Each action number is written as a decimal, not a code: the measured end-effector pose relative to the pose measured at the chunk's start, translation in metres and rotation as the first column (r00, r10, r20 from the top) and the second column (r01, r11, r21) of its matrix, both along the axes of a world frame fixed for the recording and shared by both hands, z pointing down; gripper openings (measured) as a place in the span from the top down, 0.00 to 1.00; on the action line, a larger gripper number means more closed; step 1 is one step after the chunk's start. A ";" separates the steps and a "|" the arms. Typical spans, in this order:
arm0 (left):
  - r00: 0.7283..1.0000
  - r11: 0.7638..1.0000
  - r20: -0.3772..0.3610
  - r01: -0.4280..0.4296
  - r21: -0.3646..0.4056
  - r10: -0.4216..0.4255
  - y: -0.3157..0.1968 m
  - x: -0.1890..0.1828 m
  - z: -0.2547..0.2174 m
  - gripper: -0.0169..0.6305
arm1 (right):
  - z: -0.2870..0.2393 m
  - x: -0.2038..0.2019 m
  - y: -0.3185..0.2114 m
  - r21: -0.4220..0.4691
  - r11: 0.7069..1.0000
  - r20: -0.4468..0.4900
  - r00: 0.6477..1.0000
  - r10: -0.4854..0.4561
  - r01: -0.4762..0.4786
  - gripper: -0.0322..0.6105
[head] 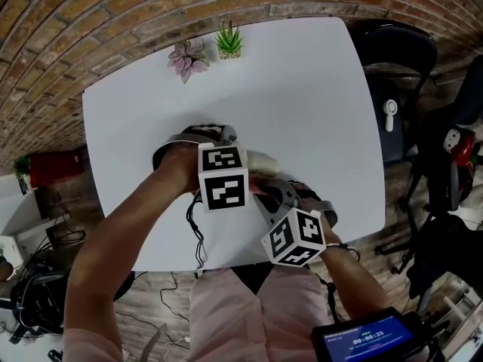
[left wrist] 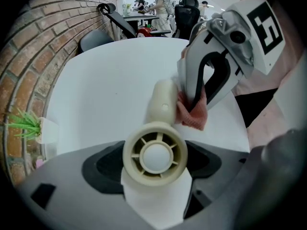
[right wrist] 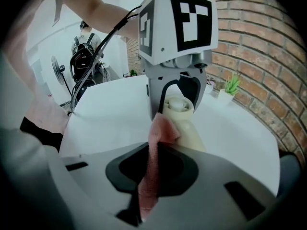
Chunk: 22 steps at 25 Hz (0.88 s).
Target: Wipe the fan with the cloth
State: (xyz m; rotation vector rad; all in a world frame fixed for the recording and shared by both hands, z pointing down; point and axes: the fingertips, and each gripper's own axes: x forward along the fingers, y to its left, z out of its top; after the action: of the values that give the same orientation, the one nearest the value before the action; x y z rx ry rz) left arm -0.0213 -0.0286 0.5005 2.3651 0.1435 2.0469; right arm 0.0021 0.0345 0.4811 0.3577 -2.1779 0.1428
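Note:
A cream hand-held fan (left wrist: 154,157) lies between the jaws of my left gripper (left wrist: 154,164), which is shut on its round head; the handle (left wrist: 162,99) points away over the white table (head: 302,89). My right gripper (right wrist: 153,169) is shut on a pink cloth (right wrist: 154,143), and the cloth (left wrist: 194,111) presses against the side of the fan's handle. In the head view the left gripper (head: 240,164) and right gripper (head: 270,191) meet near the table's front, with the fan (head: 262,161) showing between them.
A pink-leaved plant (head: 187,57) and a green potted plant (head: 229,42) stand at the table's far edge. A black chair (head: 396,59) is at the right. Cables (head: 198,236) trail off the front edge. A brick wall (right wrist: 254,47) runs behind.

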 end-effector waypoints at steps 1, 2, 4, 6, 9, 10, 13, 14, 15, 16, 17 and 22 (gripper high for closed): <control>1.000 1.000 -0.001 0.000 0.000 0.000 0.000 0.000 0.000 0.39 | 0.000 -0.001 -0.002 0.003 1.000 0.001 1.000 0.013 -0.013 0.90; 1.000 1.000 -0.002 -0.001 0.000 0.001 0.000 0.000 0.000 0.39 | 0.000 -0.002 -0.004 0.006 1.000 0.001 1.000 0.026 -0.026 0.90; 1.000 1.000 -0.003 -0.004 0.000 0.004 0.000 0.001 0.000 0.39 | 0.001 -0.003 -0.008 0.009 0.999 0.001 0.999 0.053 -0.053 0.90; 1.000 1.000 -0.006 -0.006 -0.001 0.006 0.000 0.001 0.000 0.39 | 0.000 -0.004 -0.009 0.009 0.997 0.001 0.997 0.075 -0.075 0.90; 1.000 1.000 -0.008 -0.009 -0.003 0.009 0.000 0.000 0.000 0.39 | 0.000 -0.005 -0.011 0.005 0.993 0.001 0.993 0.117 -0.117 0.90; 1.000 1.000 -0.007 -0.010 -0.003 0.010 0.000 0.000 0.000 0.39 | 0.000 -0.005 -0.012 0.003 0.991 0.000 0.991 0.135 -0.135 0.90; 1.000 1.000 -0.005 -0.011 -0.004 0.011 0.001 0.000 0.000 0.39 | 0.000 -0.003 -0.014 0.002 0.982 -0.011 0.982 0.187 -0.187 0.90; 1.000 1.000 -0.005 -0.012 -0.004 0.012 0.001 0.000 0.000 0.39 | 0.000 -0.002 -0.014 0.001 0.980 -0.016 0.979 0.201 -0.201 0.90; 1.000 1.000 -0.006 -0.013 -0.004 0.013 0.001 0.001 0.000 0.39 | 0.000 -0.001 -0.015 0.000 0.977 -0.019 0.977 0.214 -0.214 0.90; 1.000 1.000 -0.007 -0.013 -0.004 0.013 0.001 0.001 -0.001 0.39 | 0.000 0.000 -0.015 -0.004 0.974 -0.020 0.974 0.224 -0.224 0.90; 1.000 1.000 -0.007 -0.014 -0.004 0.014 0.000 0.001 -0.001 0.39 | 0.000 0.001 -0.015 -0.009 0.972 -0.021 0.972 0.233 -0.233 0.90; 1.000 1.000 -0.009 -0.017 -0.007 0.017 0.001 0.001 -0.001 0.39 | -0.001 0.006 -0.015 -0.019 0.966 -0.020 0.966 0.257 -0.258 0.90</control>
State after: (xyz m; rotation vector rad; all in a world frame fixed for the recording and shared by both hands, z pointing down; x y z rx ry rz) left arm -0.0202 -0.0278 0.4996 2.3768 0.1712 2.0401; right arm 0.0084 0.0195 0.4803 0.6275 -2.1034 0.3064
